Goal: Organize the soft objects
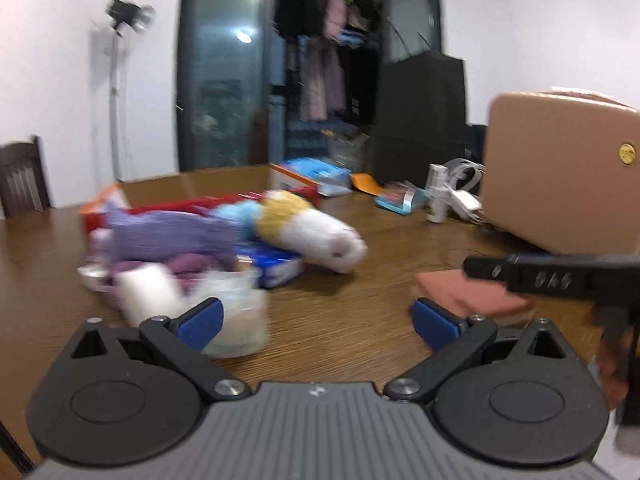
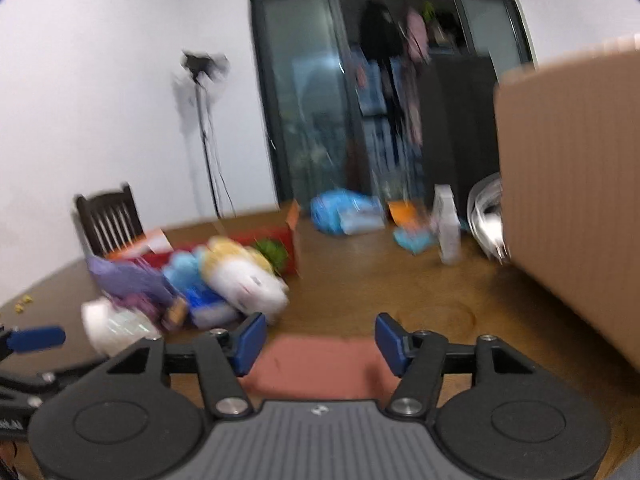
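- No writing can be read in either view; both are blurred. The tan cardboard box [image 1: 560,168] on the right of the wooden worktop [image 1: 360,308] bears a small round gold sticker [image 1: 627,153] whose print is too small to make out.
- The box's inside is hidden from both cameras.
- An open red box [image 2: 280,240] sits at the back left of the worktop, with something green [image 2: 272,254] at its near edge; whether that lies in the box cannot be told.
- The soft things lie heaped just in front of the red box: a plush toy [image 1: 308,232] with white, yellow and blue parts, leaning on a purple knitted piece [image 1: 168,236] and a blue packet [image 1: 276,266].
- A white roll [image 1: 148,292] and a clear plastic tub [image 1: 240,320] sit at the near edge of the heap.
- A folded reddish cloth [image 2: 320,364] lies flat on the worktop, apart from the heap.
- The left gripper [image 1: 316,318] hangs over bare wood, jaws spread wide and grasping nothing.
- The right gripper [image 2: 320,342] has its jaws released, one on either side of the reddish cloth; whether they touch it cannot be told.
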{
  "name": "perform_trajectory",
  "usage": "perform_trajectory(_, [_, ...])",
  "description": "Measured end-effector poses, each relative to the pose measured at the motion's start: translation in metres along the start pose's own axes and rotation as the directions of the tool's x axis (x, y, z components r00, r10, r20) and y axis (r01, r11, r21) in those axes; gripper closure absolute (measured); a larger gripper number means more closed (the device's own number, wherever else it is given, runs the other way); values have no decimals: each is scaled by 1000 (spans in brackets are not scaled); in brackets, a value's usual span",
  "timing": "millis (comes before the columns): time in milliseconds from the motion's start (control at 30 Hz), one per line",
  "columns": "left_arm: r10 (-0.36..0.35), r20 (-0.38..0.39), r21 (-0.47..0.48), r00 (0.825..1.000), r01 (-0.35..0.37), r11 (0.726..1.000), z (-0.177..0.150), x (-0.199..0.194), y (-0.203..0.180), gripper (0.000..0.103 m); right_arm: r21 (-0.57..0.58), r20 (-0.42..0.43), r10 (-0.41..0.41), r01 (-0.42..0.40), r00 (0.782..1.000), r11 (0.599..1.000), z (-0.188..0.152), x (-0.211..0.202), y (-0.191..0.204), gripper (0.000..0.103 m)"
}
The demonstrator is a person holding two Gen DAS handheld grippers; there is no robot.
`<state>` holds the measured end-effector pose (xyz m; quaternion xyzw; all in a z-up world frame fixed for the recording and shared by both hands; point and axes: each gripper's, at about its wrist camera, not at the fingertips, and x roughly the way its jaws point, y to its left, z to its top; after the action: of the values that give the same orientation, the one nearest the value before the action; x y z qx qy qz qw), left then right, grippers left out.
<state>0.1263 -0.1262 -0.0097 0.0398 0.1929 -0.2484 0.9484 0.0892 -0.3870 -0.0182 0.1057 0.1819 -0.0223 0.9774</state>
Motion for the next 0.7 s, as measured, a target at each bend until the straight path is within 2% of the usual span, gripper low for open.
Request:
perform_trajectory(33, [-27, -14, -10, 1000, 27, 1000, 2, 7, -4, 3, 22, -13, -4, 4, 1000, 1000, -2, 3, -7, 51])
perform_trajectory(67, [-66, -32, -26, 997, 65, 998, 6, 16, -8, 5, 44, -5, -4, 4, 1000, 999, -4, 1, -13, 56])
perform_trajectory(233, [-204, -114, -115, 972, 191, 975, 22, 57, -25, 17, 95, 0, -29, 29, 1000, 995, -2, -4, -44, 57])
perform_trajectory(333, [-247, -176, -167, 953, 218, 961, 28, 82, -37, 32, 138, -10, -20, 21, 1000, 990, 2, -6, -55, 57])
perform_trajectory(433, [-298, -216, -215, 930, 253, 943, 28, 99, -46, 36, 144, 1, -47, 46, 999, 989, 8, -15, -62, 55])
perform_trajectory(533, [-326, -234, -228, 916, 274, 934, 26, 108, -54, 44, 143, -70, -72, 81, 995, 986, 6, -7, -76, 55])
perform_trajectory(600, [-356, -228, -240, 906, 302, 922, 27, 108, -56, 56, 183, -90, -41, 57, 995, 981, 0, -4, -86, 55])
perform_trajectory(667, [-391, -227, -256, 892, 333, 908, 29, 108, -55, 77, 216, -95, -4, 24, 996, 976, 0, -2, -90, 62])
perform_trajectory(700, [-404, -225, -260, 887, 345, 902, 31, 107, -54, 80, 225, -100, 6, 17, 995, 974, 1, -1, -90, 63])
